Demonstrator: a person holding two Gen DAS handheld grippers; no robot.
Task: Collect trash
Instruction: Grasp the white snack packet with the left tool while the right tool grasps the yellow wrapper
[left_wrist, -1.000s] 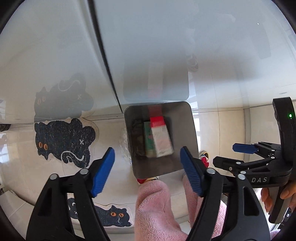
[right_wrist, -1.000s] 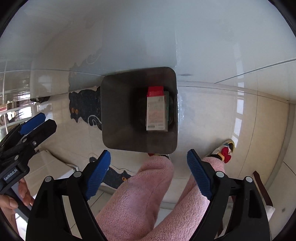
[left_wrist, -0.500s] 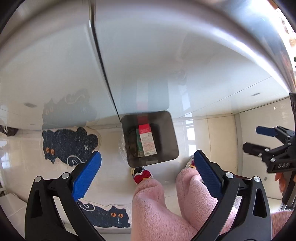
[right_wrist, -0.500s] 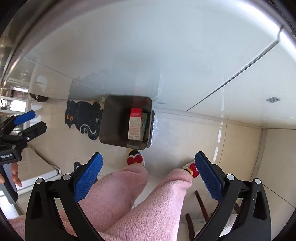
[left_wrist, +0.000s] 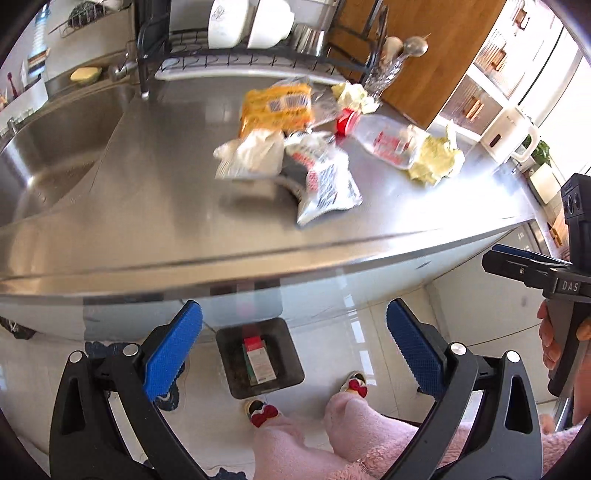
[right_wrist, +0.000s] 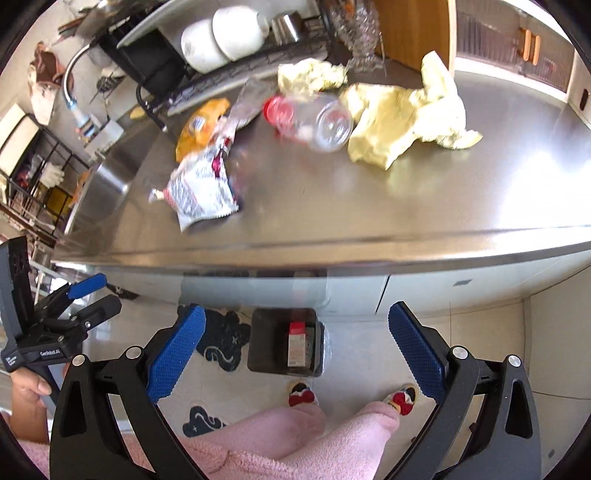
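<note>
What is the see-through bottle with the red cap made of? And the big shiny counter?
The bottle looks like clear plastic: you see through it, and it is glossy. The counter looks like brushed steel: grey, shiny, with soft reflections.

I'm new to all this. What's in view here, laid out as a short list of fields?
Surface: steel counter
Trash on counter: clear bottle with red cap, orange packet, white wrapper, yellow crumpled paper
Bin: dark bin on the floor, a red-topped carton inside
Left hand-held gripper: open, empty
Right hand-held gripper: open, empty
</note>
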